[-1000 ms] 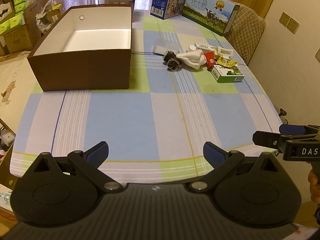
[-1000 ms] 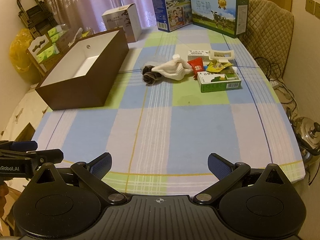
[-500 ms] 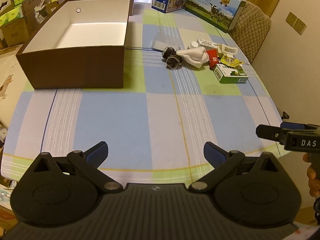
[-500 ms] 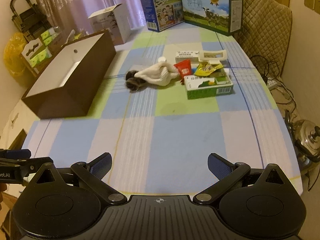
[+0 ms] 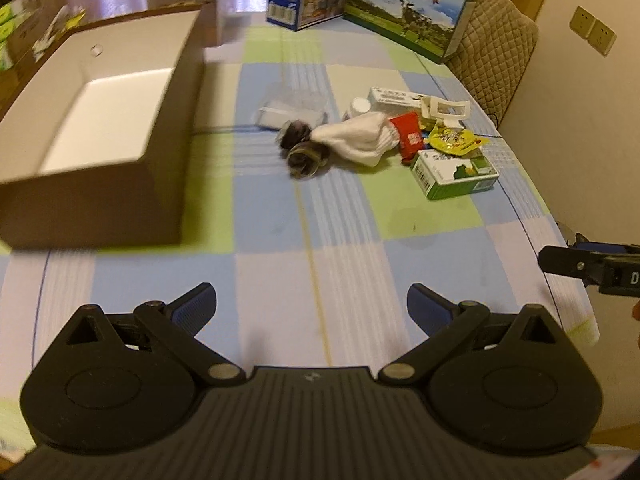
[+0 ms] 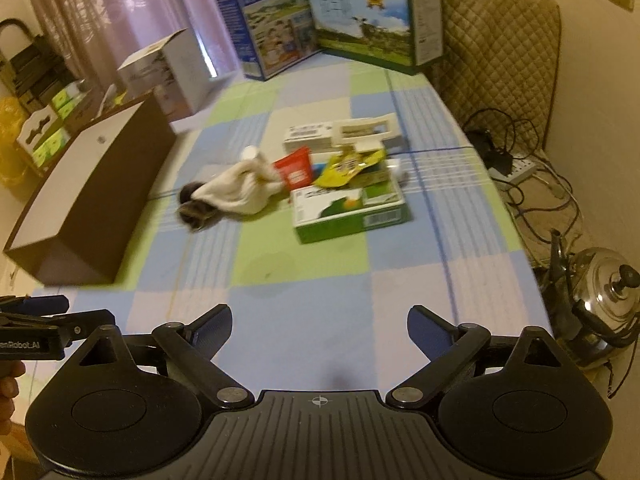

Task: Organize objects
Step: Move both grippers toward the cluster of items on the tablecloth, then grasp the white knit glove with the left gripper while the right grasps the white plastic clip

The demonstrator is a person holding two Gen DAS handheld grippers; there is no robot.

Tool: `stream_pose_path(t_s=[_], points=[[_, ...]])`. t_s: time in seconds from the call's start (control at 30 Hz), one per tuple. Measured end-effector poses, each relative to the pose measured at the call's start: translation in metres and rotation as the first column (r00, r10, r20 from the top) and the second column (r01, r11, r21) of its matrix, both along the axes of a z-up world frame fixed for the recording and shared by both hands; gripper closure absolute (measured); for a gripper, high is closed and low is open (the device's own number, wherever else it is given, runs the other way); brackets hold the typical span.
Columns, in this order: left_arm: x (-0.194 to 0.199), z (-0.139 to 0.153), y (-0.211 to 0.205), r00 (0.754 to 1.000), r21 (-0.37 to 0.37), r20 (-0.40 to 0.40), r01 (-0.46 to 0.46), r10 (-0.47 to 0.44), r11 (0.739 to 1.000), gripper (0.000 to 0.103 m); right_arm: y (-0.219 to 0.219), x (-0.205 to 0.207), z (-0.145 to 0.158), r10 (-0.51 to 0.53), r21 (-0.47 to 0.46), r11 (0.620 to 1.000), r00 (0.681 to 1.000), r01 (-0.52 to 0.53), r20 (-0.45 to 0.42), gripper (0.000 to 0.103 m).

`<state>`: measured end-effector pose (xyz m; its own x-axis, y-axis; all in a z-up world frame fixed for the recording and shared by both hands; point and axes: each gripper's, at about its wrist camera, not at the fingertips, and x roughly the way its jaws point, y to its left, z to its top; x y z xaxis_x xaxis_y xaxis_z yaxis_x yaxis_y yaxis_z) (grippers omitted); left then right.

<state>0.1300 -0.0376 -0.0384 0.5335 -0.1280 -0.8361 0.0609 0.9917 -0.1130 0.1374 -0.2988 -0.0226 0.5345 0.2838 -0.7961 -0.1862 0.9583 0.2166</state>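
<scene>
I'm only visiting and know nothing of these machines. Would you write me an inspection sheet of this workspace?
Surface: table under a checked cloth.
Job's things: open brown box, nothing seen inside; white sock, red packet, yellow pouch, green carton piled apart from it.
Clutter: milk cartons at the far end.
Grippers: left tongs open, empty; right tongs closing, nothing between them.
Cables: tangle with power strip on the floor.
Surroundings: quilted chair, steel kettle.
</scene>
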Motion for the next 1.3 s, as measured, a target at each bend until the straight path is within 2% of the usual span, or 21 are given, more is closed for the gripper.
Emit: stream_pose_path(t_s=[0.5, 0.9, 1.0, 1.2, 1.27, 1.3], points=[[0.094, -0.028, -0.058, 0.987, 0.105, 0.069, 0.136, -0.144, 0.985, 0.013, -0.051, 0.062, -0.022, -0.065, 0.023, 0.998, 0.997, 0.066, -0.028, 0.011], [0.153, -0.046, -0.094, 0.949, 0.228, 0.120, 0.259, -0.291, 0.939, 0.021, -0.081, 0.112, -0.031, -0.159, 0.052, 0.986, 0.987, 0.160, -0.025, 0.011], [0.166, -0.056, -0.102, 0.941, 0.278, 0.100, 0.284, -0.322, 0.918, 0.027, -0.086, 0.119, -0.034, -0.167, 0.055, 0.984, 0.985, 0.168, -0.036, 0.011], [0.185, -0.071, -0.107, 0.938, 0.317, 0.078, 0.297, -0.337, 0.901, 0.028, -0.093, 0.130, -0.041, -0.184, 0.072, 0.980, 0.982, 0.188, -0.051, 0.011], [0.189, -0.076, -0.109, 0.930, 0.331, 0.078, 0.314, -0.358, 0.890, 0.032, -0.094, 0.133, -0.042, -0.184, 0.077, 0.979, 0.982, 0.187, -0.051, 0.011], [0.191, -0.079, -0.110, 0.927, 0.336, 0.072, 0.324, -0.367, 0.884, 0.038, -0.094, 0.134, -0.042, -0.184, 0.080, 0.979, 0.982, 0.187, -0.049, 0.011]])
